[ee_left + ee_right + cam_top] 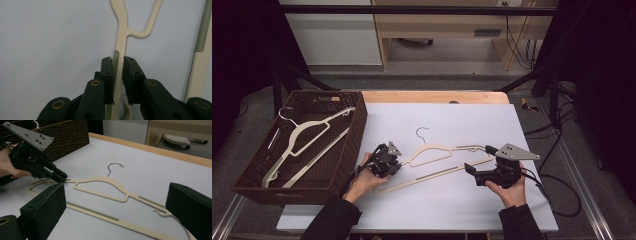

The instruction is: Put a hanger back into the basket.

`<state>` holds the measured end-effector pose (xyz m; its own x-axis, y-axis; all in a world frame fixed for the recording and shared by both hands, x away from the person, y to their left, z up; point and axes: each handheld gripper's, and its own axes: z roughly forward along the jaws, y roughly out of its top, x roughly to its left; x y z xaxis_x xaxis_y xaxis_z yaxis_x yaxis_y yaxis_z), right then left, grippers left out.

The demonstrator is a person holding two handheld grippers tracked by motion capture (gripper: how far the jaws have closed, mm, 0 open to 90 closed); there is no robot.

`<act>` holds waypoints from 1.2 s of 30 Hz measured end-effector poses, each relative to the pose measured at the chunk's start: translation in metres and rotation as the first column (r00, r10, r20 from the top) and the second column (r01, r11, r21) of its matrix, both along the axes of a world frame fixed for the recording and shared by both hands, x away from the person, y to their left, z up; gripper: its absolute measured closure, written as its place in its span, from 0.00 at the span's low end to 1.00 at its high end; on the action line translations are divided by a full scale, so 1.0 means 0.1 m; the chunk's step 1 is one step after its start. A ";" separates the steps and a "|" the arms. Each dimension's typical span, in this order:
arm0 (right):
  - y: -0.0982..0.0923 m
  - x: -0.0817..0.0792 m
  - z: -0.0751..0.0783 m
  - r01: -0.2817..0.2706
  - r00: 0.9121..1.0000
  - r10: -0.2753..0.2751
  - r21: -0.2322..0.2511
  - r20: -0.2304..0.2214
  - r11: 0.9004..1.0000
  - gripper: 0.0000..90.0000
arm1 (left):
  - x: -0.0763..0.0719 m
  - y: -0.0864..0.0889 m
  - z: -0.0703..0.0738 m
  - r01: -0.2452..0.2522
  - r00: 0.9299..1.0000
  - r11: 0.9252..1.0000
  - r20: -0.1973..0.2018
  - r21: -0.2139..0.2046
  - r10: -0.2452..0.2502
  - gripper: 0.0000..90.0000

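My left hand-held gripper point(118, 65) clamps the hanger point(434, 151) arm; my right hand-held gripper point(479, 165), jaws wide, should straddle the arm ahead squarely before closing.

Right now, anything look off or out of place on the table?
Nothing damaged or spilled. One cream hanger lies flat on the white table beside the wicker basket, which holds another hanger. The left gripper pinches its arm; the right gripper is open.

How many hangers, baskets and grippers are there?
Hangers: 2, one in the basket and one on the table
Baskets: 1
Grippers: 2, left and right
Total: 5
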<state>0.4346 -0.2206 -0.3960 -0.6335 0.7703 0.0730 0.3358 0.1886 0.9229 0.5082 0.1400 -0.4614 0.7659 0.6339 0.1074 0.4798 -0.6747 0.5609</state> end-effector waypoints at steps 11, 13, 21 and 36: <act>0.03 0.02 -0.01 -0.011 1.000 0.012 0.011 -0.009 1.000 0.04 | -0.10 -0.02 0.09 0.019 1.000 1.000 0.019 -0.007 -0.019 0.88; 0.04 0.03 -0.02 -0.014 1.000 0.014 0.014 -0.012 1.000 0.04 | -0.13 -0.02 0.12 0.017 1.000 1.000 0.024 -0.021 -0.017 0.88; 0.22 0.12 -0.03 -0.050 0.998 0.050 -0.002 -0.024 0.999 0.05 | -0.23 -0.05 0.21 0.010 0.998 1.000 0.068 0.000 -0.010 0.88; 0.84 0.61 -0.07 -0.067 0.994 0.068 0.014 -0.080 0.998 0.13 | -0.40 -0.09 0.38 0.004 0.993 1.000 0.119 -0.007 -0.003 0.88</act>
